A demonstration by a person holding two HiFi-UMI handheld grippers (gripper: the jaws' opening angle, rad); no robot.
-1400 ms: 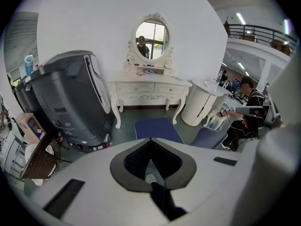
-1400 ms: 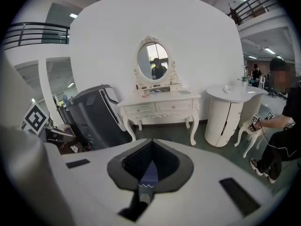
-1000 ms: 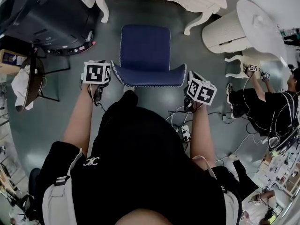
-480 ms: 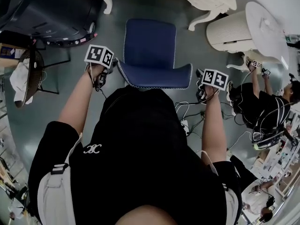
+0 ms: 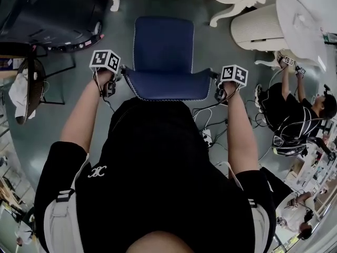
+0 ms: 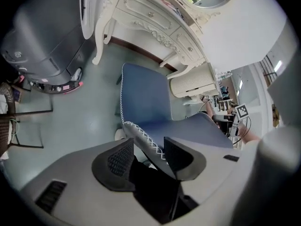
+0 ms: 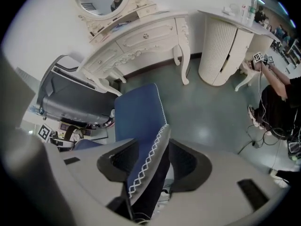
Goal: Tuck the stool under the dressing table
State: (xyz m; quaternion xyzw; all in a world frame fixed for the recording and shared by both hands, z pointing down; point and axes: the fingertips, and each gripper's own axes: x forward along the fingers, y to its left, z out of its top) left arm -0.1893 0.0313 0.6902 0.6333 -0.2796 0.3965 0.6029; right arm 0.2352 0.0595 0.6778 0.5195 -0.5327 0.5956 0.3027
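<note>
Your left tool (image 6: pixel 148 157) and right tool (image 7: pixel 150 166) are both opening. Each has a stitched near corner of the blue stool (image 5: pixel 163 57) between its jaws, and the pads seem clear of it. The stool stands on the floor (image 5: pixel 52 125), in front of the white dressing table (image 7: pixel 146 39).

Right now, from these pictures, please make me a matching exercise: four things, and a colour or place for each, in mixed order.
1 stool
2 dressing table
3 mirror
4 cabinet

a round, ribbed, right of the table
b blue seat
c oval, above the table
d cream, curved legs, beyond the stool

Pairs: 1-b; 2-d; 3-c; 4-a
</note>
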